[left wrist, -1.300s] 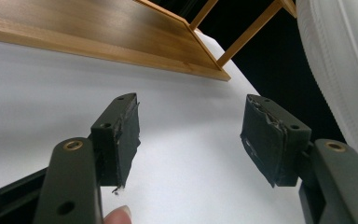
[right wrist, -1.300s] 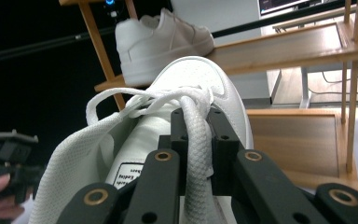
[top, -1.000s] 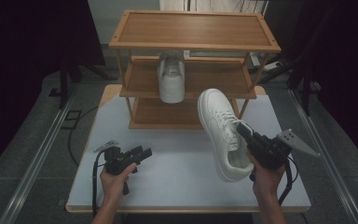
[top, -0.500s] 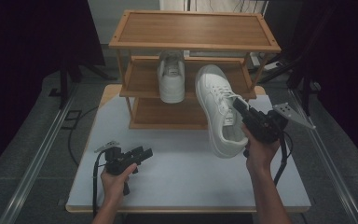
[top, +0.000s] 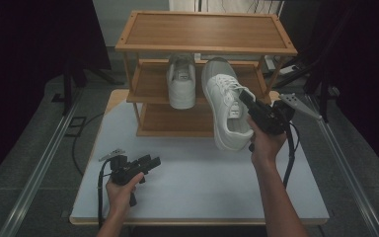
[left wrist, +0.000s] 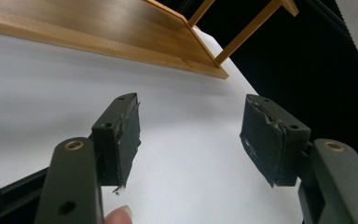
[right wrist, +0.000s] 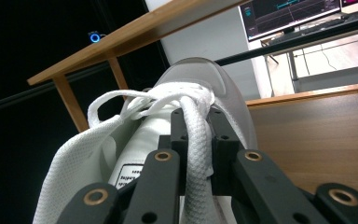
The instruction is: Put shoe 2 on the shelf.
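Observation:
A white sneaker (top: pixel 181 81) stands on the middle shelf of a wooden three-shelf rack (top: pixel 205 30). A second white sneaker (top: pixel 223 111) hangs in the air to its right, toe at the middle shelf's front edge and heel over the table. My right gripper (top: pixel 245 101) is shut on this shoe's tongue and laces. In the right gripper view the jaws pinch the tongue (right wrist: pixel 196 135) and the toe (right wrist: pixel 200 74) points over the shelf board (right wrist: pixel 307 135). My left gripper (top: pixel 153 161) is open and low over the table's front left; nothing lies between its pads (left wrist: pixel 126 135).
The white table (top: pixel 197 182) carries the rack at its back edge. The rack's bottom shelf (left wrist: pixel 98 28) lies ahead of the left gripper. Floor rails (top: pixel 39 168) run along both sides. A monitor (right wrist: pixel 303 11) shows behind the rack.
The right gripper has carried the held sneaker up and forward, from over the table's right side to the middle shelf's front. The left gripper has stayed put.

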The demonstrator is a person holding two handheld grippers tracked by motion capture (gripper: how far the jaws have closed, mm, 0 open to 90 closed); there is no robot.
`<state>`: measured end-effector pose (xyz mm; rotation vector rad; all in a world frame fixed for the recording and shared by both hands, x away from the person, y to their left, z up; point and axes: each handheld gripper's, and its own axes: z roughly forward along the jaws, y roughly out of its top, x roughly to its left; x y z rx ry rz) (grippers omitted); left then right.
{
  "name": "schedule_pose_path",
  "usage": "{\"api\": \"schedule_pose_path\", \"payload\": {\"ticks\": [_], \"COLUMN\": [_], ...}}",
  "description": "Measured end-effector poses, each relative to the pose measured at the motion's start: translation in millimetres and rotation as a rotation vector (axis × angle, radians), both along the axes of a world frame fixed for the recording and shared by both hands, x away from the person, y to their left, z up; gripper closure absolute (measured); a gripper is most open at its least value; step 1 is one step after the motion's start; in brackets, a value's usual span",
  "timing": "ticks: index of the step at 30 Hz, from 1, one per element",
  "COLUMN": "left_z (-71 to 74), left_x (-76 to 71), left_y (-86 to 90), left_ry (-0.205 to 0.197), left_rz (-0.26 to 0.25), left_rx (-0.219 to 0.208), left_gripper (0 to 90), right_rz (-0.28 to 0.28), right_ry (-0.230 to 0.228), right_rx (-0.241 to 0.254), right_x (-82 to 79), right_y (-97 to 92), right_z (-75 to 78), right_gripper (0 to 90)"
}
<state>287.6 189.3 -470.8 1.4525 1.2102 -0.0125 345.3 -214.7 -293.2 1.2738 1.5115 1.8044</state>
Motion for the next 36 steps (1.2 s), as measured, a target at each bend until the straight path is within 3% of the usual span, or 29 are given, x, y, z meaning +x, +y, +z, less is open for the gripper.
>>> {"api": "schedule_pose_path", "payload": {"ticks": [14,36], "left_z": [0.5,0.5], "left_x": [-0.3,0.0], "left_y": [1.9,3.9], "left_ry": [-0.003,-0.002], "left_rz": [-0.001,-0.002], "left_rx": [-0.014,-0.032], "left_gripper": [37.1,37.2], "right_rz": [-0.068,-0.148], "right_ry": [0.044,0.088], "right_rx": [-0.012,-0.019], "right_x": [38.0,84.5], "right_y": [23.6,41.0], "right_z": [7.7,12.9], "right_gripper": [82.8,82.6]}}
